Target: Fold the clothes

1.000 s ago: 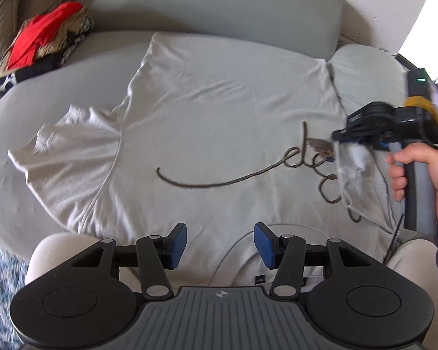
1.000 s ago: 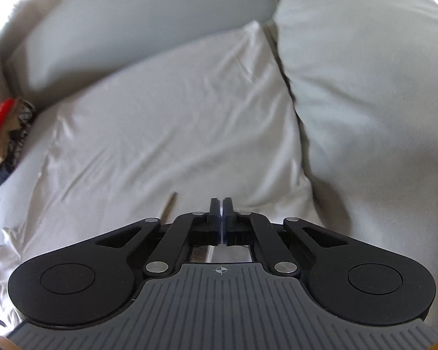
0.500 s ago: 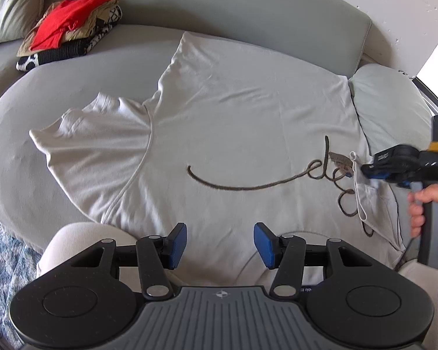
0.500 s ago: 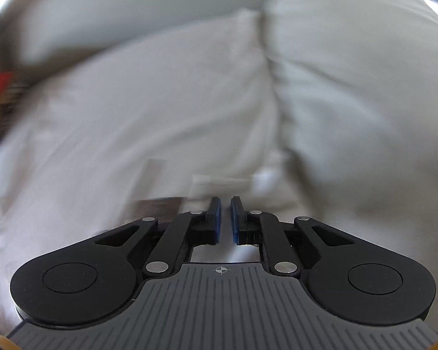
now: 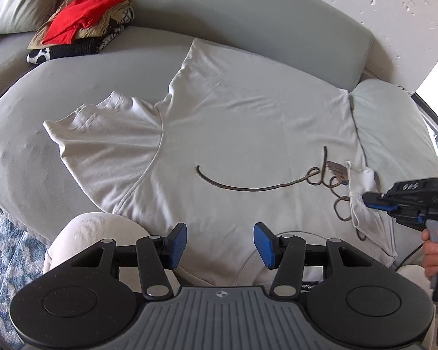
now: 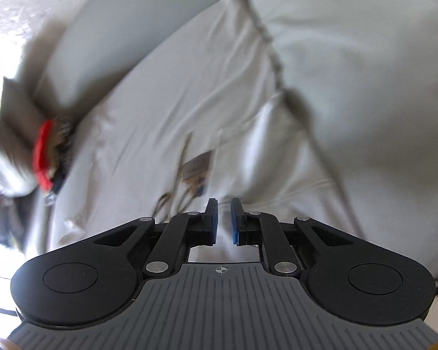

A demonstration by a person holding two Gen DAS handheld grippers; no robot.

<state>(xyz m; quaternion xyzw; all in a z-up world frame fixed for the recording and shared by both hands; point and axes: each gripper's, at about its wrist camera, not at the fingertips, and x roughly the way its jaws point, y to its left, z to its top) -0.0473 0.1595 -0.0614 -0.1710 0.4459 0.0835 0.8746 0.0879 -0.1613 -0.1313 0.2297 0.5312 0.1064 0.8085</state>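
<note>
The pale grey cotton T-shirt (image 5: 242, 134) lies flat on the grey fabric sofa seat (image 5: 20, 134). Its front shows a dark brown cursive line of script (image 5: 248, 188); the letters at the 3 o'clock end look like "ele", but the whole word cannot be read. A small brown label (image 5: 335, 170) lies near these letters, and its print is too small to read. The long axis of the shirt runs from the collar at 6 o'clock, near the left gripper (image 5: 220, 246), up to the hem at 12 o'clock, against the grey sofa backrest (image 5: 248, 20). One short sleeve (image 5: 102, 134) spreads out toward 9 o'clock. The other sleeve (image 5: 362, 201), at 3 o'clock, is folded over onto the body of the shirt. The cloth is mostly smooth, with some soft wrinkles.

The left gripper hovers over the collar, its blue pads wide apart and holding nothing. The right gripper (image 6: 222, 221) is above the folded sleeve with only a narrow gap between its pads; they grip nothing that can be seen. The right wrist view is blurred. A hand (image 5: 435, 248) holds the handle of the right gripper.

At 10 o'clock a pile of folded clothes with a red garment on top (image 5: 81, 29) sits on the sofa. A light grey cushion (image 5: 394, 134) lies at 2 o'clock, just beside the hem.
</note>
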